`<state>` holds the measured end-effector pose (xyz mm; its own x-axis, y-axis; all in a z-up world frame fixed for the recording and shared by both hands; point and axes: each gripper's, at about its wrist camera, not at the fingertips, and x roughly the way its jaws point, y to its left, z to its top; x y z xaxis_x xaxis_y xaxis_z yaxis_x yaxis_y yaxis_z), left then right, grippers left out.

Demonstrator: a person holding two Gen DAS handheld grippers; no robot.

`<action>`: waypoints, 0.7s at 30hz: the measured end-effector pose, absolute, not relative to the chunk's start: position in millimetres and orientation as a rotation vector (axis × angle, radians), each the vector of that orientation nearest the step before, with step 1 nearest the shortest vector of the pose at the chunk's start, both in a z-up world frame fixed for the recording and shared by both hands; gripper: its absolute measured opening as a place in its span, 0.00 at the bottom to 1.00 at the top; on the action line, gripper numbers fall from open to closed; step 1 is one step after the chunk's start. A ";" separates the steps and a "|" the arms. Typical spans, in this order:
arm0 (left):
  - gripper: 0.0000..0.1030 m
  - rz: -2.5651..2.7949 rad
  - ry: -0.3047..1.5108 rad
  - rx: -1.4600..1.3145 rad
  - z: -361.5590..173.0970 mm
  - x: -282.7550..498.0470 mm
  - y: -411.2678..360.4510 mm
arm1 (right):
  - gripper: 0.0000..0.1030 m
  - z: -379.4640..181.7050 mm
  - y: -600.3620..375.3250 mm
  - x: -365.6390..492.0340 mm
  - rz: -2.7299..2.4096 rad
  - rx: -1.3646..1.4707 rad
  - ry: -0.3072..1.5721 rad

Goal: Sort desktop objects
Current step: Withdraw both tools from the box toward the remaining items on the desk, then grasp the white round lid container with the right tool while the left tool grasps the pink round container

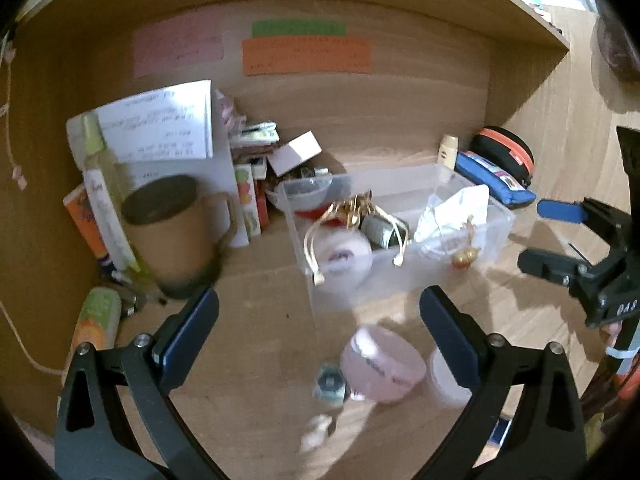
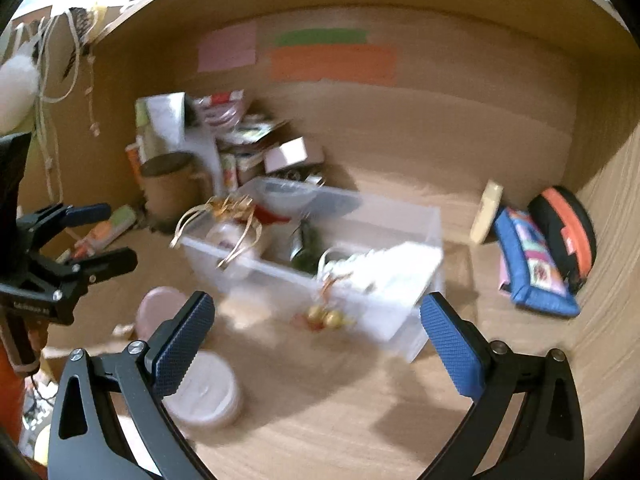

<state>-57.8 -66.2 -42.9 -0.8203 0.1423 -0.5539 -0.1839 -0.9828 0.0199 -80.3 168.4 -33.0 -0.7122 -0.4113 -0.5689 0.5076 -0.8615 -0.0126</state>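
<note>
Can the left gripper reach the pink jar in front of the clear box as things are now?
Probably yes. The left gripper is open, and the pink jar lies on bare desk just ahead, with nothing between them.

I see bare desk (image 2: 320, 420) ahead of my right tongs (image 2: 316, 344); the clear bin (image 2: 400, 320) blocks the middle, a mug (image 1: 176, 236) and bottles (image 1: 100, 200) crowd the left corner.

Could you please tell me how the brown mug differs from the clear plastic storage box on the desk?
The brown handled mug is opaque and round, while the clear rectangular plastic box is see-through and straight-sided. The mug stands at the left among bottles and papers; the box sits mid-desk. The box visibly holds gold ribbon, a white pouch and trinkets; the mug's contents cannot be seen. Both stand upright on the wooden desk, untouched by either tongs.
</note>
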 end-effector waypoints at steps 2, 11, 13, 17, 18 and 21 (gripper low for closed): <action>0.99 2.845 0.105 -0.861 -48.2 -50.3 -67.6 | 1.00 -41.2 164.3 -73.8 -2.480 0.804 0.231; 0.99 2.801 0.075 -0.962 -78.8 -37.8 -70.7 | 1.00 -87.6 132.0 -61.1 -2.283 0.969 0.273; 0.99 2.785 0.067 -0.982 -83.9 -37.4 -70.3 | 0.99 -92.5 125.9 -60.9 -2.254 0.984 0.281; 0.99 2.765 0.069 -1.010 -91.9 -41.6 -67.9 | 0.98 -100.0 114.0 -62.1 -2.226 0.997 0.336; 0.99 2.759 0.072 -1.021 -93.4 -43.9 -67.2 | 0.98 -101.4 112.4 -62.0 -2.223 1.001 0.345; 0.99 2.731 0.079 -1.044 -97.0 -50.4 -64.9 | 0.94 -106.0 108.5 -61.1 -2.205 1.012 0.384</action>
<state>-50.4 -64.9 -97.0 -0.7249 0.1817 -0.6644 -0.2200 -0.9751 -0.0267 -61.1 108.5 -106.0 -0.4734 -0.4536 -0.7550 0.6821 -0.7311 0.0116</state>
